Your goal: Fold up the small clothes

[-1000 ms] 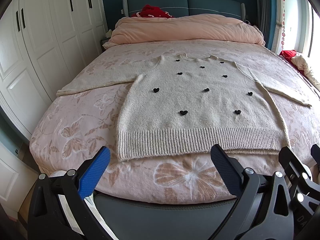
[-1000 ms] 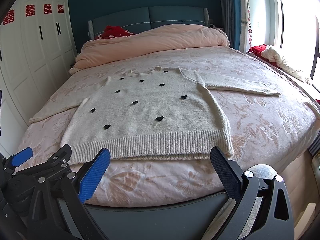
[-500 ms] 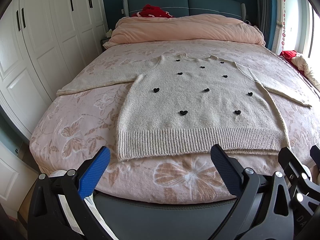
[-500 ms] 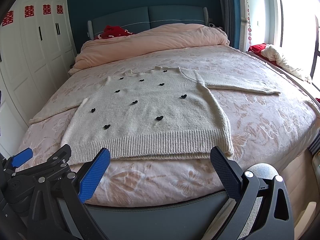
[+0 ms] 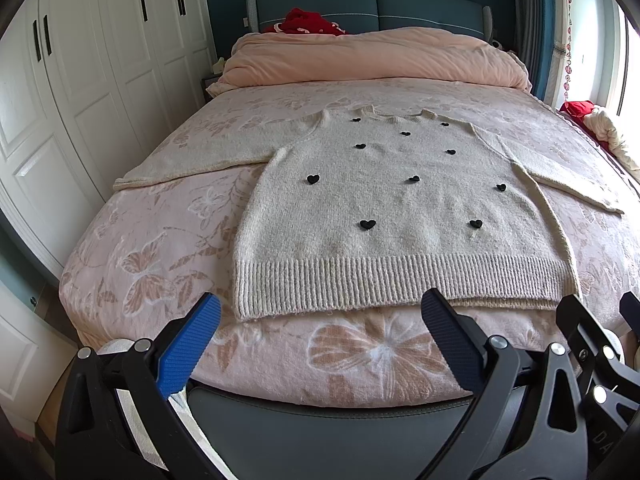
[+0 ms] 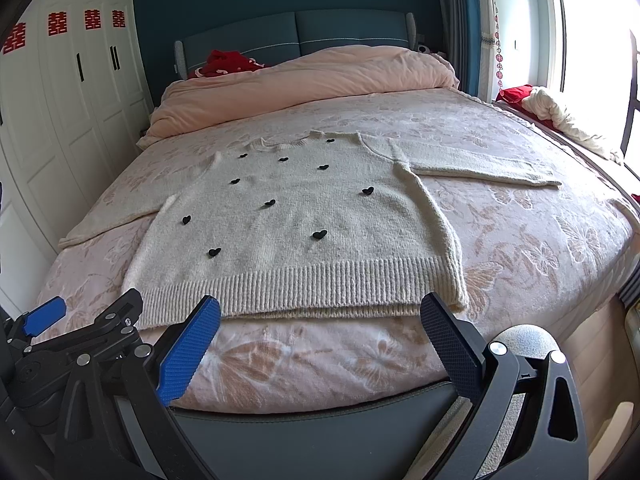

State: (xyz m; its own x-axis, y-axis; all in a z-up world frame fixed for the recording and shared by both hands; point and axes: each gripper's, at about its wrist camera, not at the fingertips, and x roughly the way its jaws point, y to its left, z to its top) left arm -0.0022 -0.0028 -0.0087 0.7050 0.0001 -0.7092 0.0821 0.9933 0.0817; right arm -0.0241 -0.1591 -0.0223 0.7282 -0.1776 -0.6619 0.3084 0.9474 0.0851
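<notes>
Sweater (image 5: 400, 216): flat on the bed (image 5: 152, 264), hem toward 6 o'clock near the foot edge, neckline toward 12 o'clock.
Sleeves: one spread toward 9 o'clock, the other toward 3 o'clock, both on the bed.
Duvet (image 5: 372, 58): bunched across the bed at 12 o'clock, behind the sweater, apart from it.
Headboard (image 5: 372, 4): behind the duvet; a cloth heap (image 5: 308, 24) lies between them, possibly a pillow.
Wardrobe (image 5: 92, 80): beside the bed at 9 o'clock.
Window ledge bundle (image 6: 560, 116): at 2 o'clock, beside the bed.
Left gripper (image 5: 320, 340): at 6 o'clock, before the hem, fingers (image 5: 192, 344) wide apart, touching nothing.
Right gripper (image 6: 320, 340): at 6 o'clock, just right of the left one, fingers spread.
</notes>
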